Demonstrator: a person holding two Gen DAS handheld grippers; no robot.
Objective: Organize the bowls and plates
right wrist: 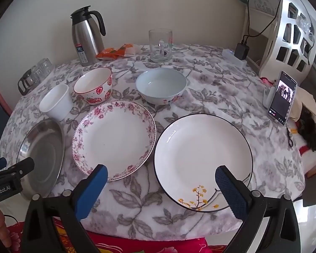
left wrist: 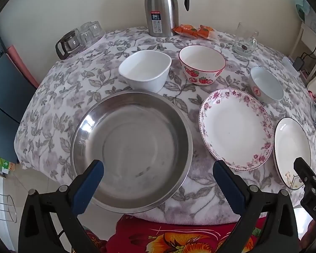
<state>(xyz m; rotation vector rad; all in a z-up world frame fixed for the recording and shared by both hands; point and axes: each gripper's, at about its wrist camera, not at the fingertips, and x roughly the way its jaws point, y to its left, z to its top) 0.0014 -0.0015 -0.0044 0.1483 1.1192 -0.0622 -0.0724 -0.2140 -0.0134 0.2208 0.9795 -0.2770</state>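
Floral cloth [left wrist: 52, 97] covers the round surface, and the dishes are all laid out on it. Nearest the left gripper [left wrist: 158, 175] sits the steel basin [left wrist: 132, 147], its jaws wide and holding nothing. Behind it are the white bowl [left wrist: 145, 69] and the strawberry bowl [left wrist: 202, 65]. Over to the right gripper [right wrist: 161, 181]: jaws wide too, hovering above the black-rimmed plate [right wrist: 202, 158], with the pink-flowered plate [right wrist: 115, 139] just beside it and the pale blue bowl [right wrist: 161, 86] beyond.
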